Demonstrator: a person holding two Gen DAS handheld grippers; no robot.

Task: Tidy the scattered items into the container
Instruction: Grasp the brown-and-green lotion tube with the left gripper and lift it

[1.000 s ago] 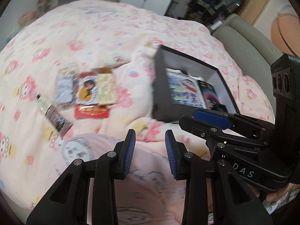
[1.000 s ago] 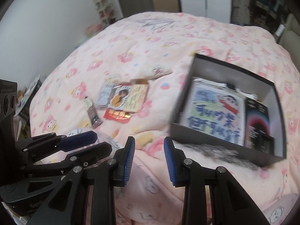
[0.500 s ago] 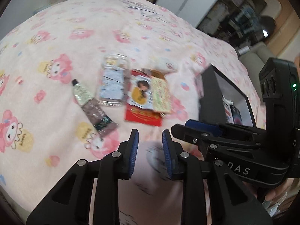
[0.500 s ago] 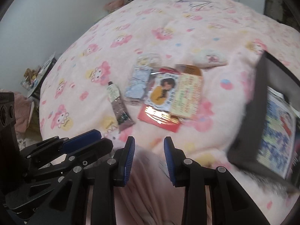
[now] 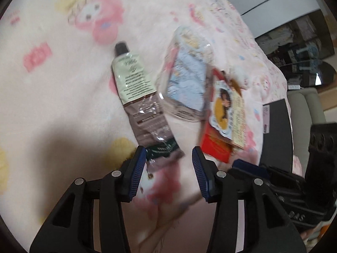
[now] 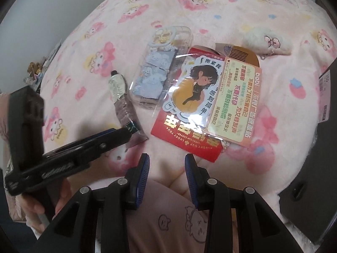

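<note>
left gripper opening over the crimped end of the tube

your left jaws are spreading with the tube's flat tail just between the tips, not yet pinched; the right gripper hangs part open and empty above the blanket, near the red card pack. the tube lies beside the clear phone case, the black box well off to the right. it looks light, soft and slick, so take it across the stiffer crimp, not the squashy belly.
</note>
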